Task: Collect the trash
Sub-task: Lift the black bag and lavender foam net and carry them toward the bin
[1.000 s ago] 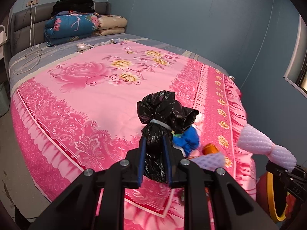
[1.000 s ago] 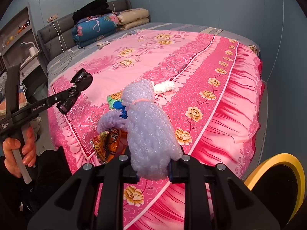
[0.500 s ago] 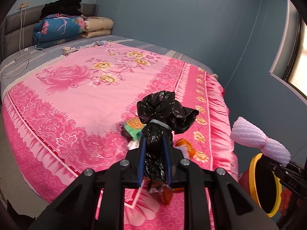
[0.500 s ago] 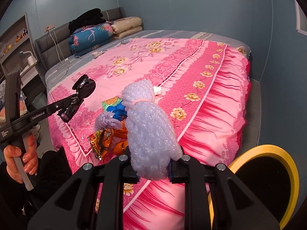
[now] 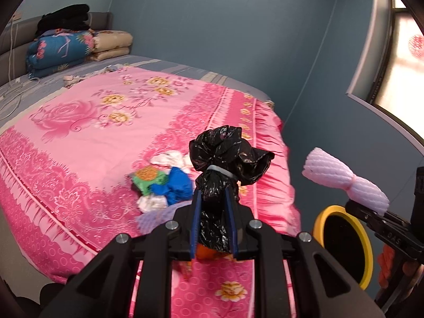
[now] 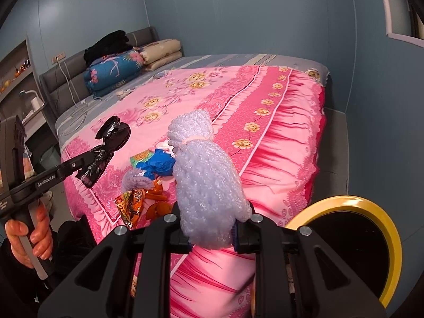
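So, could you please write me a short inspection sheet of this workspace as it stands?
Surface: bed with a pink floral cover.
Job's things: black bag bundle and foam net bundle are held; yellow-rimmed bin stands beside the bed.
Clutter: blue wad, green wrapper, white tissues, orange wrapper on the cover.
Grippers: left hand-held gripper shut on the bag; right hand-held gripper shut on the net.
Cables: white cords near the headboard.
Surroundings: folded quilts, blue walls.

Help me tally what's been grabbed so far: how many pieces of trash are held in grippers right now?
2. A tied black bag sits in the left gripper; a lilac foam net in the right gripper. More trash lies on the bed.
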A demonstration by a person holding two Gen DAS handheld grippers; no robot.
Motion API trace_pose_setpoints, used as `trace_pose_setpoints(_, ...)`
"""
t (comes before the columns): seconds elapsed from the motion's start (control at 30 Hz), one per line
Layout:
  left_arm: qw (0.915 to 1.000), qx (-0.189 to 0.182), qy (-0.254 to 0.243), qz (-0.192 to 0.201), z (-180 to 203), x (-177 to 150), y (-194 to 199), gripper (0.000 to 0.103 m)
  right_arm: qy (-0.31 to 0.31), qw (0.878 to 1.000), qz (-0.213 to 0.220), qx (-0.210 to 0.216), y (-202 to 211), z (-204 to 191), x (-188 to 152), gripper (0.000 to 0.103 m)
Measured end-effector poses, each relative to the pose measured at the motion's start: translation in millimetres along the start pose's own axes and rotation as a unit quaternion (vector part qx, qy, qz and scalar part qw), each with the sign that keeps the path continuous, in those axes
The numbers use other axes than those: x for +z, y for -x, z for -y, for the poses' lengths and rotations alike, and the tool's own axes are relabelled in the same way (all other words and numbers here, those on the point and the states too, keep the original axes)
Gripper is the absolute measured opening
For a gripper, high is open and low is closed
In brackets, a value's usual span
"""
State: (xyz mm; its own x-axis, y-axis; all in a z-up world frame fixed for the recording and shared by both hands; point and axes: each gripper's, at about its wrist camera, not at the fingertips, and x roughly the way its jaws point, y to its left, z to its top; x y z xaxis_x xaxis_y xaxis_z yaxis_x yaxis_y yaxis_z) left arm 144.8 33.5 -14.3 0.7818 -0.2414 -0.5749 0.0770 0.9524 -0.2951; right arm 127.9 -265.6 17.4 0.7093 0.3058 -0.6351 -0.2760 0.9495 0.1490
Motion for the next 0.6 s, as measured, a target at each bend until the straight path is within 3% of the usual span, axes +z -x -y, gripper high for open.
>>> trace_pose_setpoints(0.6, 0.9964, -0.068, -0.052, -0.001, 86.2, 10.4, -3.4, 0.017, -0.055, 0.996, 0.051, -0.049, 49.6, 63.3, -4.6, 0.02)
